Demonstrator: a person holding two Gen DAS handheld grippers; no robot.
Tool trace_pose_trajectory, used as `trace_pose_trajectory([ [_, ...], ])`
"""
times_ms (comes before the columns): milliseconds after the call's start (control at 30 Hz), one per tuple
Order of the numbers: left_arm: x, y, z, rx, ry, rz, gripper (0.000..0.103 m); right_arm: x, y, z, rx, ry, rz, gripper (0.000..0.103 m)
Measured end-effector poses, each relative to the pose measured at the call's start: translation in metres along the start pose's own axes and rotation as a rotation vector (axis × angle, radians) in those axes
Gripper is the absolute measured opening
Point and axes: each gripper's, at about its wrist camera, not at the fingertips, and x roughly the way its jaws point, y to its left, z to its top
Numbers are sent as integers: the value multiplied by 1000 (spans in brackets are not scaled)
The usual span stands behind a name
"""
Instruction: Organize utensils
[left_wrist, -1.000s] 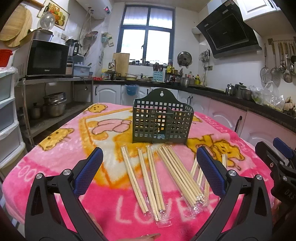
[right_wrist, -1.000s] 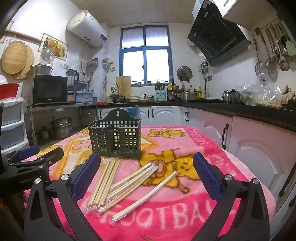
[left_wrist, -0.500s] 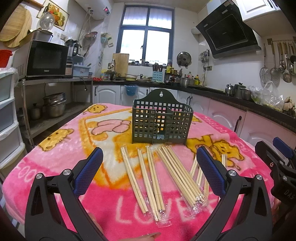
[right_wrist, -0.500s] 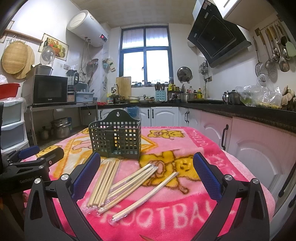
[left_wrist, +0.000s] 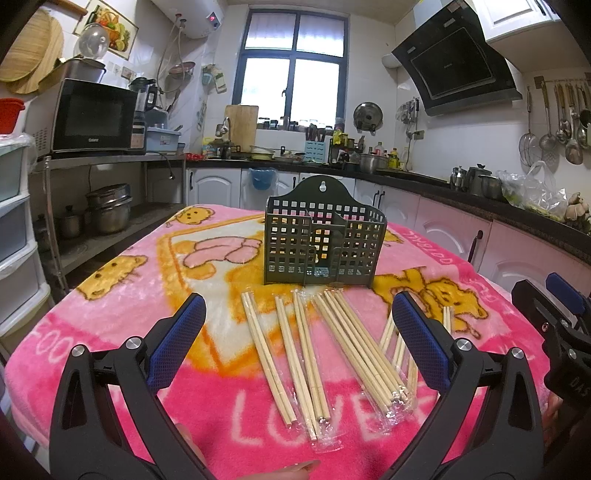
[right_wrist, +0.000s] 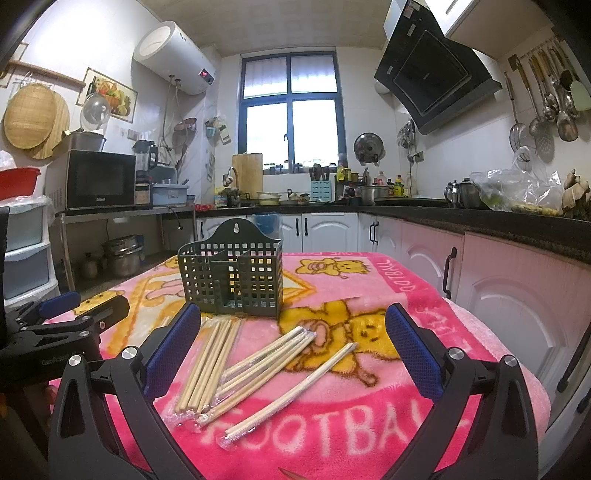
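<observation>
Fingers of left gripper (left_wrist: 299, 332) and right gripper (right_wrist: 293, 336) spread wide, holding nothing. Wrapped chopsticks (left_wrist: 354, 347) fanned flat on table (left_wrist: 110, 317), holder (left_wrist: 323, 243) at 12 o'clock, upright for easy loading.

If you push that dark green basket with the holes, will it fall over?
Probably it slides or tips easily. The utensil holder stands tall and upright, looks like thin perforated plastic, and appears empty, so likely light. The fuzzy pink blanket under it may catch its base, making a high push more likely to topple it.
</observation>
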Motion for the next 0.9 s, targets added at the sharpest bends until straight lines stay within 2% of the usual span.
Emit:
trace_pose_trajectory([
  [267,2,2,5,-9,15,-10,93,-2,3,6,-7,7,7,97],
  [533,10,10,-2,-27,53,16,93,4,10,2,-34,18,23,97],
  [900,23,40,0,-95,113,70,93,28,19,8,-56,82,102,97],
])
